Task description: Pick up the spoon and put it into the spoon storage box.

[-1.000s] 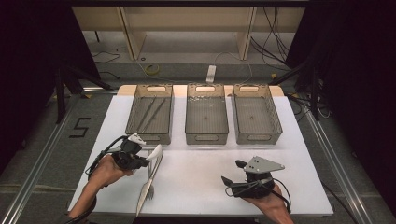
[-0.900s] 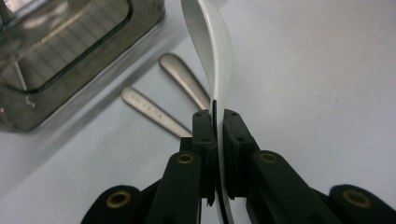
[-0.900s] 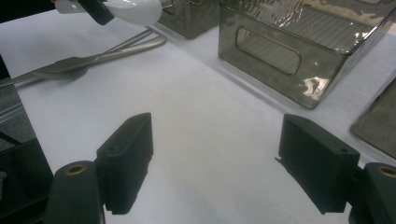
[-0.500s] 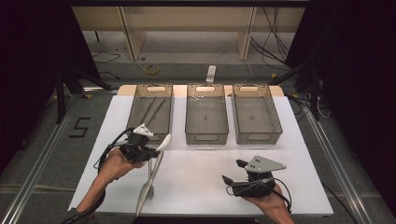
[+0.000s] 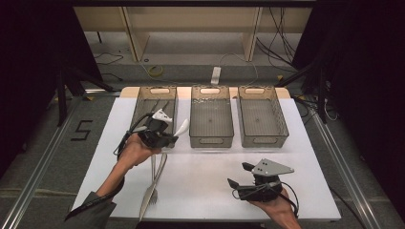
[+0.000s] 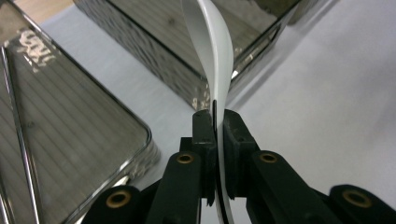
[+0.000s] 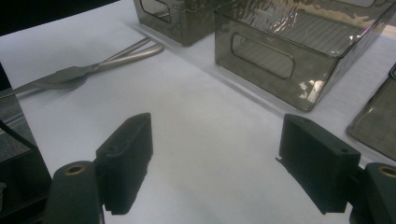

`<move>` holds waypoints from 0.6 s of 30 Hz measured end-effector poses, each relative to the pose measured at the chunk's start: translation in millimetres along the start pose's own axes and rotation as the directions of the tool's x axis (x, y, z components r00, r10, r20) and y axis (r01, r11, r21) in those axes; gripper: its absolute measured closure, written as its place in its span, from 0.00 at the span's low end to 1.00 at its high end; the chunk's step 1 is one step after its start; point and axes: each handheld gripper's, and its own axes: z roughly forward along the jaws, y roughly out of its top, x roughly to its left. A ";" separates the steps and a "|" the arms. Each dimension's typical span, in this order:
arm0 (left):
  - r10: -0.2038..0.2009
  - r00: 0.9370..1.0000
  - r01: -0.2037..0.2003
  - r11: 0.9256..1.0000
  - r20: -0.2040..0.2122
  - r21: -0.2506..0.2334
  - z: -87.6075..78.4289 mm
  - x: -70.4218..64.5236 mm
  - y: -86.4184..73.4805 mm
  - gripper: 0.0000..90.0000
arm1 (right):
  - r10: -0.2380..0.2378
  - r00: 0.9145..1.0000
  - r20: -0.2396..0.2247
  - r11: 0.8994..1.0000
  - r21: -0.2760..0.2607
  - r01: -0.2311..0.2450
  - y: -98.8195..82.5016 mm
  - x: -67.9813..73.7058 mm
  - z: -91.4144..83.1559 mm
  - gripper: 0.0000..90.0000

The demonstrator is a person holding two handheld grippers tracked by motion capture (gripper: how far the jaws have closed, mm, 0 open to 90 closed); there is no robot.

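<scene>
A white plastic spoon (image 5: 182, 127) hangs above the table in front of the gap between the left bin (image 5: 139, 109) and the middle bin (image 5: 211, 139). My left gripper (image 5: 170, 137) is shut on its handle. In the left gripper view the black jaws (image 6: 215, 122) pinch the thin handle edge-on, and the spoon (image 6: 215, 56) curves up past the middle bin's corner (image 6: 196, 95). My right gripper (image 5: 239, 174) rests low at the table's front right, open with nothing between its jaws (image 7: 217, 135).
Two metal utensils (image 5: 153, 185) lie crossed on the white table near the front left, also seen as cutlery (image 7: 93, 67) in the right gripper view. A third bin (image 5: 263, 139) stands at the right. Thin rods (image 5: 165, 108) lie in the left bin.
My left gripper has risen and moved forward and to the right with the white spoon, from over the metal utensils to just before the bins. The right gripper has kept still.
</scene>
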 end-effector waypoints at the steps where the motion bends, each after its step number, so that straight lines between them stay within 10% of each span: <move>1: 0.002 1.000 -0.002 1.000 0.000 -0.005 1.0 -0.2 3.2 0.94 | 0.000 1.000 0.000 1.000 -0.001 0.000 -0.1 0.0 0.2 0.30; 18: -0.017 1.000 0.016 0.999 -0.017 -0.032 33.6 -5.9 47.1 0.94 | 0.000 1.000 -0.002 1.000 0.003 0.000 -0.4 -0.1 0.3 0.30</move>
